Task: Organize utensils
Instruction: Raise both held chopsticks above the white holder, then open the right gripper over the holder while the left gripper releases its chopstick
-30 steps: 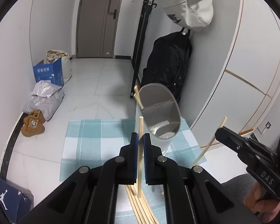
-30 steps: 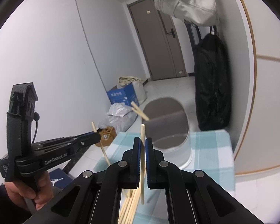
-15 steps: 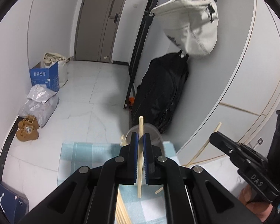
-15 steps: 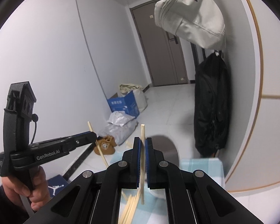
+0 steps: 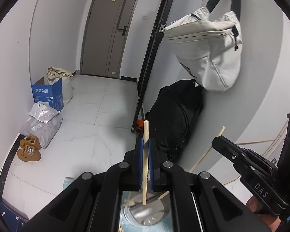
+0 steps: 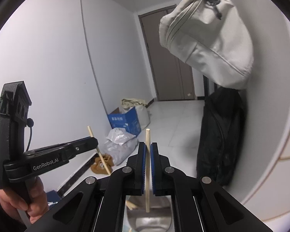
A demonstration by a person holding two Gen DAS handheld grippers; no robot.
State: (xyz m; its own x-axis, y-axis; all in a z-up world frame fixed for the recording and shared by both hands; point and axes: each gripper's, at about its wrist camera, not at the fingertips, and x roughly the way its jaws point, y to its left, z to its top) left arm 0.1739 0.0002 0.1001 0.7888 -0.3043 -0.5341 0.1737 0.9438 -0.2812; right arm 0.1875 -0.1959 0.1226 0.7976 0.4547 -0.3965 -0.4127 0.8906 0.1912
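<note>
Chopsticks: each claw is pinched tight on one chopstick, the left gripper (image 5: pixel 144 161) and the right gripper (image 6: pixel 147 163). Both have gone up and now hang right above the metal holder (image 5: pixel 145 215), ready to drop in, I think.

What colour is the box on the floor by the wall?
Blue box with white writing, clearest in the left wrist view.

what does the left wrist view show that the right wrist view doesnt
Only the left wrist view: the orange toy by the black frame, and the right tongs pinching a chopstick.
Only the right wrist view: the left tongs from the side.
Both: a clamped chopstick, the metal holder, white bag, blue box.
</note>
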